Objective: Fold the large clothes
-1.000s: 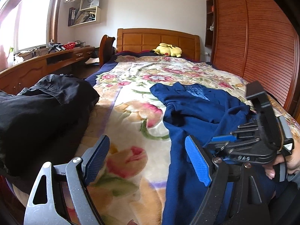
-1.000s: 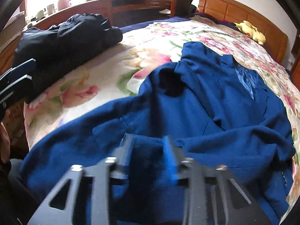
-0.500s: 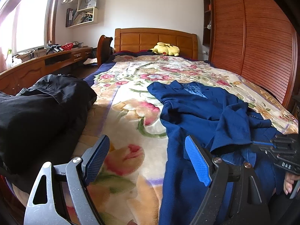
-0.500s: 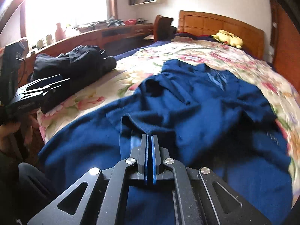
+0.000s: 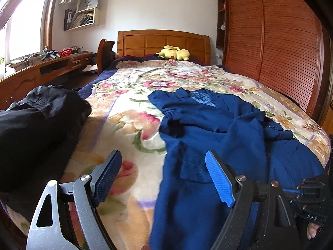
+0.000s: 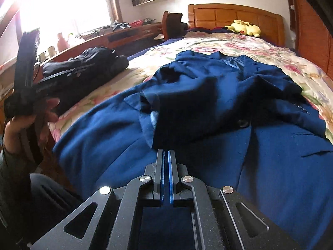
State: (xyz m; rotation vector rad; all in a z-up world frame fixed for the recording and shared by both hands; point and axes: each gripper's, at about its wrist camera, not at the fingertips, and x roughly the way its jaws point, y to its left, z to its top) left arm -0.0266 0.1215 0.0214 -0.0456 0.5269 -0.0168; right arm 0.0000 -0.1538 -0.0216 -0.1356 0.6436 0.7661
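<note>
- Blue jacket (image 5: 210, 129) lies rumpled on one floral bedspread (image 5: 133, 112), wooden headboard (image 5: 164, 41) behind
- one black garment pile (image 5: 39, 114), one yellow plush (image 5: 174, 52)
- left gripper (image 5: 163, 179) gaping empty, right gripper (image 6: 165, 156) pinched closed, holding nothing

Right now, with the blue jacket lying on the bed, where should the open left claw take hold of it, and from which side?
Probably the blue jacket by its near left hem edge, from the foot of the bed: that edge lies flat and free just ahead of the open left claw.
</note>
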